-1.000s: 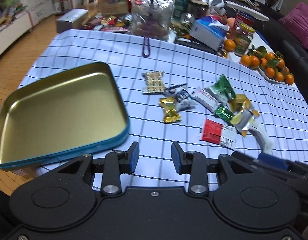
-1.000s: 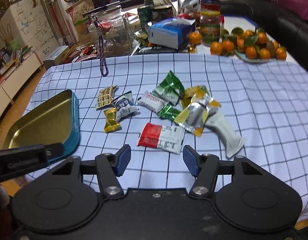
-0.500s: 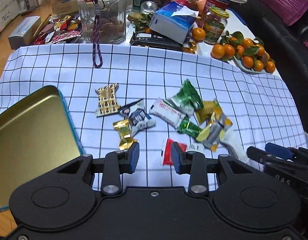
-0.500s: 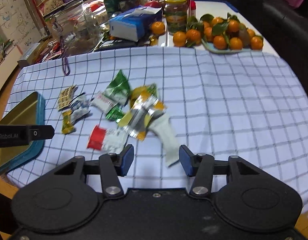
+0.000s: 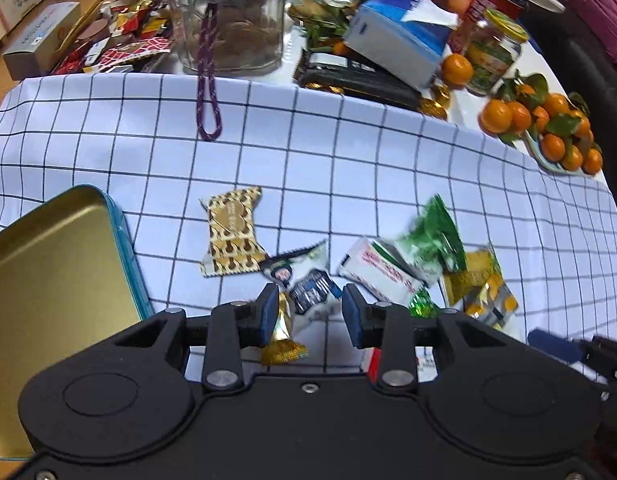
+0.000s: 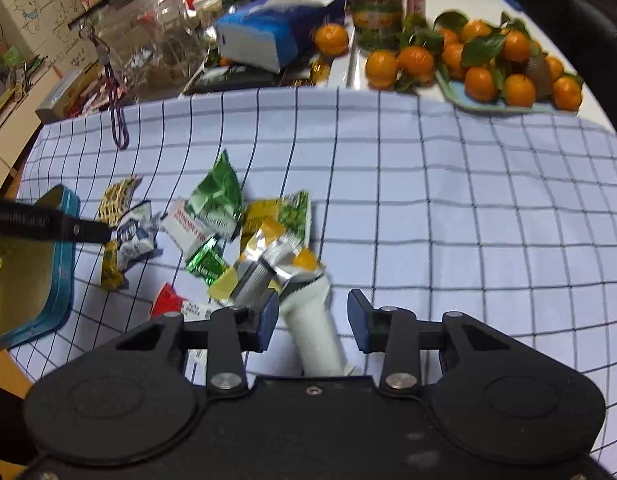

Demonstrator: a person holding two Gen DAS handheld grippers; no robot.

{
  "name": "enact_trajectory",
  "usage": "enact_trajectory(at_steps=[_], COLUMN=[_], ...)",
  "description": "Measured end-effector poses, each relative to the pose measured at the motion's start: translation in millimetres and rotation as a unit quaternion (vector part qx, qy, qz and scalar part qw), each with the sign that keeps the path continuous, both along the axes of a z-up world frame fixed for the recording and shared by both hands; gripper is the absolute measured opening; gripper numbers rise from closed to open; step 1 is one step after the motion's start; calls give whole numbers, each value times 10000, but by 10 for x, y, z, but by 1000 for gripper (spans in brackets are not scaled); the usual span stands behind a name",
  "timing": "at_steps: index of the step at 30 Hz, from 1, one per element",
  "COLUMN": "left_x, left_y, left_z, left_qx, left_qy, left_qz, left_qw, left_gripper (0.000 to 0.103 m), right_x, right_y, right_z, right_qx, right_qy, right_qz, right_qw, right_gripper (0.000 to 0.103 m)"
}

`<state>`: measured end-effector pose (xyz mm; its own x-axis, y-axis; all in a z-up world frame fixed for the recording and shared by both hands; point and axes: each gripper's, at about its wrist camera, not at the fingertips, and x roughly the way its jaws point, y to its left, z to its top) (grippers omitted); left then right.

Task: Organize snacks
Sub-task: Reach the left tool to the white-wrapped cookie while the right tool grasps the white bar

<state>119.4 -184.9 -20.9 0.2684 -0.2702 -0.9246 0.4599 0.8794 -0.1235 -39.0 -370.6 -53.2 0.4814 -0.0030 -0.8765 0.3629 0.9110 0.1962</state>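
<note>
White paper is what I have between my right claw (image 6: 312, 322) pads: a long pale stick packet (image 6: 314, 330) lies on the checked cloth (image 6: 448, 208) of the desk, its long axis running from the claw body up and away toward the heap of snacks (image 6: 248, 240), so it runs roughly along the line my claw points, and the pads bracket its narrow width. Its far end tucks under a silver and yellow wrapper (image 6: 268, 264). The right claw has just been closing and now stands half-wide, a gap showing on each side of the packet, so I judge nothing is gripped yet; closing further should catch the stick across its short side. My left claw (image 5: 306, 316) hovers over the heap's other end, jaws a moderate gap apart and not pressing anything: a gold foil candy (image 5: 282, 338) sits just inside its left pad, with a blue and white sweet (image 5: 312, 290) ahead between the pads. The open gold tin (image 5: 48, 264), where I take it the snacks should go, lies to the left of both claws, just beside the left one and well apart from the right. So the left claw has the shorter carry to the tin, while the right is the one nearer the stick packet.
</note>
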Motion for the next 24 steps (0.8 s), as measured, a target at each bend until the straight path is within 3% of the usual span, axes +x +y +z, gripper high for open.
enact_trajectory(at_steps=[8, 13, 24], left_x=[143, 191, 188], left_y=[-89, -138, -221], left_z=[-79, -203, -302], left_qx=[-101, 18, 341], left_qy=[162, 273, 166], left_qz=[259, 429, 584], left_qw=[9995, 9987, 9976], left_gripper=[45, 45, 45], right_x=[89, 96, -1], right_y=[232, 130, 178], right_z=[-107, -92, -240], right_qx=[-515, -296, -455], right_qy=[16, 22, 335], right_qz=[435, 278, 430], right_qw=[9977, 9992, 9975], right_gripper=[41, 40, 41])
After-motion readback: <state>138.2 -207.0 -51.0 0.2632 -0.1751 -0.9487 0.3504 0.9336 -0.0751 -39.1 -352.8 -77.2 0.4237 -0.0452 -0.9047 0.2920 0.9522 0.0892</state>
